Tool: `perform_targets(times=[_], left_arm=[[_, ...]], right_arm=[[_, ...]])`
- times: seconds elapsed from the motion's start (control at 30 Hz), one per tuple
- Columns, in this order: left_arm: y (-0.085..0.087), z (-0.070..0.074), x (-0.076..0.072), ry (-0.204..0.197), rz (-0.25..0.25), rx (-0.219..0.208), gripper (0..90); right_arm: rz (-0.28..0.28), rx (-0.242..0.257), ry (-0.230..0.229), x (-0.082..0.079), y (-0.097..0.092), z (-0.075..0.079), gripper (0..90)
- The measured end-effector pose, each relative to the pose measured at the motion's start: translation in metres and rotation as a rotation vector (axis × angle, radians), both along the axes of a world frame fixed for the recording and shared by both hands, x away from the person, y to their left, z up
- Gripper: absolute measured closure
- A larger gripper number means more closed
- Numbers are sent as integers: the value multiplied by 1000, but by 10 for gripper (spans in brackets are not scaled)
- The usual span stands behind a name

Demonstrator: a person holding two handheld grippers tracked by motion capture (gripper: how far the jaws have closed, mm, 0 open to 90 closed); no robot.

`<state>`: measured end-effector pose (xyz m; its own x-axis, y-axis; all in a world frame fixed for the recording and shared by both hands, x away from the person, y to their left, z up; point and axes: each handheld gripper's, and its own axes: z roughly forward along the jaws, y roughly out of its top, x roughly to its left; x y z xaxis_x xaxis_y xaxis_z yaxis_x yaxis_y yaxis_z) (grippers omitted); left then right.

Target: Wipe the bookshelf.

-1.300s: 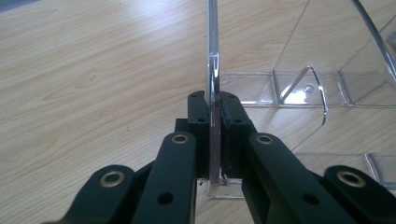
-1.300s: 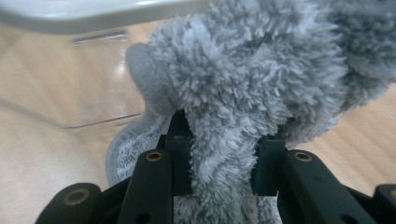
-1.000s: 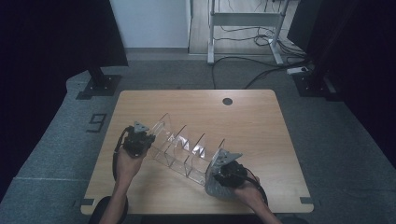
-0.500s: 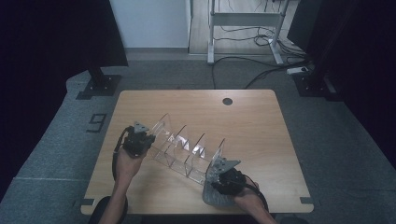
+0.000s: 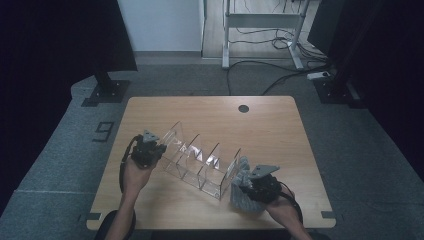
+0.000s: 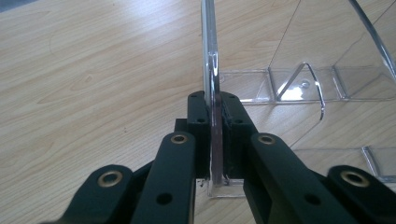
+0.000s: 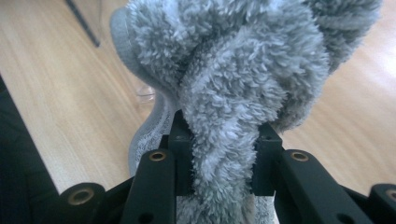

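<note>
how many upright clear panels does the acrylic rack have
5 by the high view, in a row along the acrylic rack: one at the left end in the left gripper, three in the middle, one at the right end by the grey cloth. Glare may hide others.

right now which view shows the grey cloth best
The right gripper view: the grey cloth shows its fluffy pile, bunched between the right gripper jaws. The high view shows it small, beside the clear rack.
</note>
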<state>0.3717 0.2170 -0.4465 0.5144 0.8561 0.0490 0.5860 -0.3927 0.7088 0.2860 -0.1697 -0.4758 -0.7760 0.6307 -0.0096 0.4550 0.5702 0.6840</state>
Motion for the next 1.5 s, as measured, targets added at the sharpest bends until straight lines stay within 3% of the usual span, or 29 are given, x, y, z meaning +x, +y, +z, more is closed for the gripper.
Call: perform_targets(times=[0.4,0.9,1.2,1.5], left_arm=[[0,0,0,-1,-7,5,836],[0,0,1,0,-13,5,837],[0,0,1,1,-14,7,836],[0,0,1,0,-16,8,835]], right_arm=[[-108,13,-50,15,-38,26,668],[-279,6,-78,38,-92,39,667],[-375,-9,-68,54,-118,28,664],[-417,-47,-19,67,-126,-3,656]])
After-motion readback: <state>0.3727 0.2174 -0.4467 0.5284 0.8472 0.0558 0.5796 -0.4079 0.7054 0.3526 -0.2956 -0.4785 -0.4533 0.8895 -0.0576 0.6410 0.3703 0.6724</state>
